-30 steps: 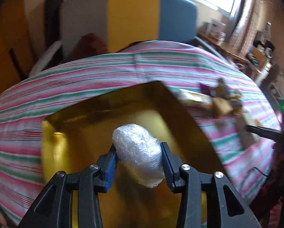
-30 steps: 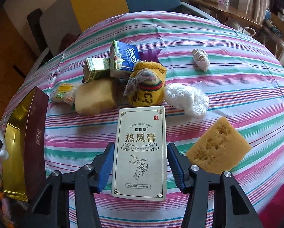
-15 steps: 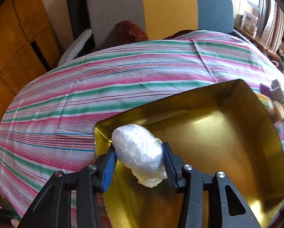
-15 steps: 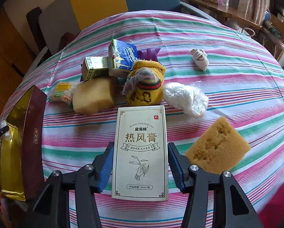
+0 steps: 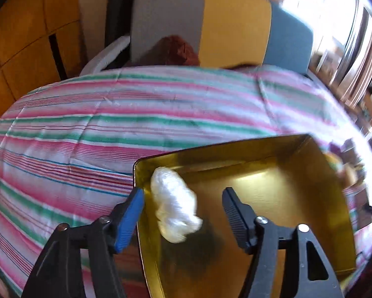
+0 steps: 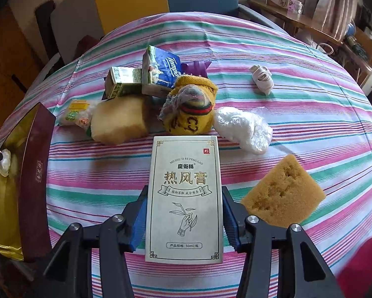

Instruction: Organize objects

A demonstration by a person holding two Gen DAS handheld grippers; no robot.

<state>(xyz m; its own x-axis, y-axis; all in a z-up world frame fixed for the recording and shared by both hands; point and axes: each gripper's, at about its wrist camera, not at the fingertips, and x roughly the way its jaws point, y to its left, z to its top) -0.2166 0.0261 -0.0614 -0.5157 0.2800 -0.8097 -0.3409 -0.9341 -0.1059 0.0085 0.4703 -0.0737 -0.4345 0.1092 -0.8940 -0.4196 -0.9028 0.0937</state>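
1. The left gripper (image 5: 183, 206) hangs over the gold box (image 5: 298, 188) with its jaws opening. The plastic wad (image 5: 174, 204) sits between them, clear of both pads, near the box's left wall; whether it already rests on the bottom I cannot tell.
2. The right gripper (image 6: 184, 213) has the white carton (image 6: 184, 198) between its jaws, which are closing a little. Both pads look to be against the carton's long edges, its far end reaching out over the striped cloth (image 6: 298, 94).
3. Handling, as I judge it: the wad is very light, soft and crinkly, so it squashes and may cling to a pad. The carton is stiff but thin card; a hold across the narrow sides, low on the body, seems right, and too hard a squeeze would dent it.
4. The carton reads "MO SHU SI RE FENG GAO", large characters 热风膏, and "50ml" at the foot, with a drawing of a hand holding a sprig.
5. The blue tissue pack (image 6: 161, 69) reads "Tempo". The yellow sock (image 6: 191, 109) shows interlocked letters under a green and red band.
6. The sponge (image 6: 283, 193) lies just right of the carton; print on the green box (image 6: 123, 79) is too small to read.
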